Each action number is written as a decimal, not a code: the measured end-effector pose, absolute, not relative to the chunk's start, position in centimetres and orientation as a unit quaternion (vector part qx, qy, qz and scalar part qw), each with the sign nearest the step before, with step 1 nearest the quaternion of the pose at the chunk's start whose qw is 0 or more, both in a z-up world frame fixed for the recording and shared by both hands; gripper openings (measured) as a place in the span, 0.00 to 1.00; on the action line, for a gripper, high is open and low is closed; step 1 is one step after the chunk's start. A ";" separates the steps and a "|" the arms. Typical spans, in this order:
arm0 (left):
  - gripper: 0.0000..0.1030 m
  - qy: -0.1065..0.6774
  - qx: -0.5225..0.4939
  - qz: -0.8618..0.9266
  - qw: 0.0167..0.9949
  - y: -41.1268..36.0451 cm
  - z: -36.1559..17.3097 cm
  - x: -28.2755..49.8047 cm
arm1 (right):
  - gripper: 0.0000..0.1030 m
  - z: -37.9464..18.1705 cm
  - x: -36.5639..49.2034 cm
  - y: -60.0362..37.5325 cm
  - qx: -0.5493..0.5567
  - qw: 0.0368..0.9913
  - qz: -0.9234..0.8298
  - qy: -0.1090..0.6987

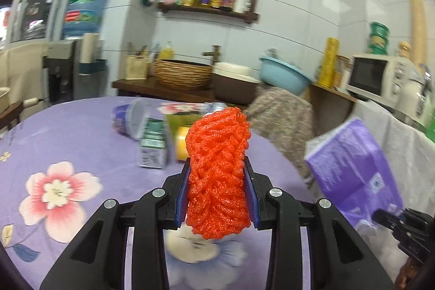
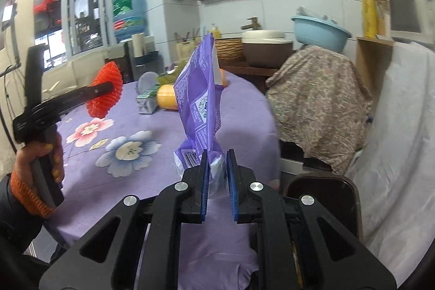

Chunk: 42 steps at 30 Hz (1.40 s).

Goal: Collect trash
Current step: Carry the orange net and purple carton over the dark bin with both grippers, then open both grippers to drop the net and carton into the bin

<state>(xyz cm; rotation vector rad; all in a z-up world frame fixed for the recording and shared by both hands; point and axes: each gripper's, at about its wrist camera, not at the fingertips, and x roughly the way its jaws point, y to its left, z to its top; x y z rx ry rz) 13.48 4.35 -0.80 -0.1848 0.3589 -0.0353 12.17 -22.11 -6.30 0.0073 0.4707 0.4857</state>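
My left tool (image 1: 217, 175) is clamped on an orange foam net (image 1: 217, 170), pads pressed into both its sides, net sticking up past the tips and held above the counter (image 1: 76, 143); in the right wrist view I see the same left tool (image 2: 104, 89) at far left, carried by a hand (image 2: 44, 159) in an orange knit cuff, net (image 2: 106, 91) raised over the flowered purple cloth.

Further along the counter, past the net, the remaining trash sits in a loose cluster: a tipped purple tub with a clear lid (image 1: 130, 121), a small green-and-white carton (image 1: 153, 146) lying just beside it, a yellow round thing (image 1: 181, 144) touching the carton's right side; motion blur, can't read labels.

My right tool (image 2: 217, 154) is pinched on the lower end of a purple plastic wrapper (image 2: 198, 94), wrapper standing upright from between the pads, off the counter near its right edge; from the left wrist view that wrapper (image 1: 350, 162) hangs at the right, right tool (image 1: 402, 222) only partly visible below it.

Right of the counter: a chair draped in patterned cloth (image 2: 318, 105), blue basin (image 2: 320, 31) on top.
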 end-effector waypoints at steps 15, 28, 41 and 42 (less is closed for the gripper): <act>0.33 0.245 -0.036 -0.183 0.951 -8.6 -3.3 15.9 | 0.13 -11.0 14.0 -32.1 0.044 0.952 0.096 0.286; 0.33 0.328 0.018 -0.253 0.910 -15.7 -8.7 16.8 | 0.13 -21.6 17.8 -35.2 0.074 0.913 0.037 0.401; 0.33 0.367 0.037 -0.265 0.891 -17.7 -11.4 17.6 | 0.41 -26.7 20.0 -34.9 0.083 0.893 0.015 0.441; 0.33 0.369 0.037 -0.265 0.890 -17.8 -11.6 17.6 | 0.45 -26.6 19.8 -34.7 0.082 0.895 0.014 0.438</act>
